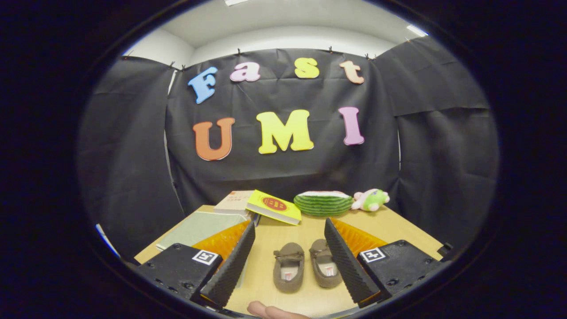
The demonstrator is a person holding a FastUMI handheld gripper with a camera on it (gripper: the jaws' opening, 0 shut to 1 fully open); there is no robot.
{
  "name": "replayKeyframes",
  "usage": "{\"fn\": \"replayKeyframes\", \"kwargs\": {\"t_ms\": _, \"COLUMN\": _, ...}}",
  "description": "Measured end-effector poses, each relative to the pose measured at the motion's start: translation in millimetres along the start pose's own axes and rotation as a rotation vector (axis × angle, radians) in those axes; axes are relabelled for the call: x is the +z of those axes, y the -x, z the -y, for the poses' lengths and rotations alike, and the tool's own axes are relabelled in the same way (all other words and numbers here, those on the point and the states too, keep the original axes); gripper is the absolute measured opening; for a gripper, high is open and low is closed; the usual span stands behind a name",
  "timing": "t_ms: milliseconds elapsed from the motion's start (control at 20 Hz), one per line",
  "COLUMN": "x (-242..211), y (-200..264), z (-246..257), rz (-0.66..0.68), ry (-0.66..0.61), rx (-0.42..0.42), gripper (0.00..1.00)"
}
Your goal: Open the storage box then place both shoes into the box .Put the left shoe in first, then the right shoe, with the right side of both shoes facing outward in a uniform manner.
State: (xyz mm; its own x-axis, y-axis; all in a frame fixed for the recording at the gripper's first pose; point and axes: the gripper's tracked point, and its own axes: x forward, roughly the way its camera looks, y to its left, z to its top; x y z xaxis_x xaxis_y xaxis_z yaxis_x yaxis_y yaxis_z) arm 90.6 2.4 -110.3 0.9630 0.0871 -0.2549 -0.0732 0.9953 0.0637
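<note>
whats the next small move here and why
Probably swing the gripper toward the flat pale-green storage box ahead of its left finger, since the task opens the box first. The lid looks closed, and the fingers stand open, holding nothing, with both brown shoes lying side by side on the wooden table between them, untouched.

Black cloth (283,168) hangs as the walls (clipped along its top). Above it, a white ceiling (288,22) with lights; below, a wooden table (398,226).
</note>
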Motion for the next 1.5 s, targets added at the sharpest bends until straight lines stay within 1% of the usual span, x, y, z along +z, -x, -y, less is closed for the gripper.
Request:
{"fn": "replayKeyframes", "kwargs": {"t_ms": 100, "x": -13.1, "y": -23.0, "z": -10.6, "rz": -0.072, "ry": -0.04, "rx": 0.062, "gripper": 1.0}}
{"fn": "replayKeyframes", "kwargs": {"t_ms": 300, "x": -41.9, "y": -64.2, "z": -41.5, "rz": -0.258, "ry": -0.155, "rx": 0.23, "gripper": 1.0}}
{"fn": "replayKeyframes", "kwargs": {"t_ms": 350, "x": -47.0, "y": -72.7, "z": -49.5, "rz": -0.295, "ry": -0.168, "rx": 0.269, "gripper": 1.0}}
{"fn": "replayKeyframes", "kwargs": {"t_ms": 500, "x": -61.4, "y": -105.4, "z": -62.8, "rz": -0.369, "ry": -0.179, "rx": 0.347, "gripper": 0.99}}
{"fn": "replayKeyframes", "kwargs": {"t_ms": 600, "x": -75.1, "y": -127.7, "z": -74.5, "rz": -0.439, "ry": -0.215, "rx": 0.42, "gripper": 0.99}}
{"fn": "replayKeyframes", "kwargs": {"t_ms": 750, "x": -88.3, "y": -153.1, "z": -94.2, "rz": -0.55, "ry": -0.345, "rx": 0.565, "gripper": 1.0}}
{"fn": "replayKeyframes", "kwargs": {"t_ms": 800, "x": -89.0, "y": -158.0, "z": -99.8, "rz": -0.569, "ry": -0.402, "rx": 0.618, "gripper": 0.99}}
{"fn": "replayKeyframes", "kwargs": {"t_ms": 950, "x": -90.9, "y": -160.5, "z": -114.9, "rz": -0.649, "ry": -0.551, "rx": 0.769, "gripper": 0.99}}
{"fn": "replayKeyframes", "kwargs": {"t_ms": 1050, "x": -104.2, "y": -166.7, "z": -117.4, "rz": -0.726, "ry": -0.631, "rx": 0.801, "gripper": 0.99}}
{"fn": "replayKeyframes", "kwargs": {"t_ms": 1150, "x": -113.0, "y": -174.8, "z": -118.2, "rz": -0.767, "ry": -0.659, "rx": 0.829, "gripper": 0.99}}
{"fn": "replayKeyframes", "kwargs": {"t_ms": 1250, "x": -117.8, "y": -180.4, "z": -120.4, "rz": -0.789, "ry": -0.671, "rx": 0.855, "gripper": 0.99}}
{"fn": "replayKeyframes", "kwargs": {"t_ms": 1350, "x": -122.2, "y": -180.0, "z": -130.9, "rz": -0.826, "ry": -0.68, "rx": 0.905, "gripper": 0.99}}
{"fn": "replayKeyframes", "kwargs": {"t_ms": 1450, "x": -128.4, "y": -175.5, "z": -139.6, "rz": -0.878, "ry": -0.671, "rx": 0.948, "gripper": 0.98}}
{"fn": "replayKeyframes", "kwargs": {"t_ms": 1500, "x": -131.4, "y": -169.4, "z": -143.7, "rz": -0.919, "ry": -0.666, "rx": 0.975, "gripper": 0.97}}
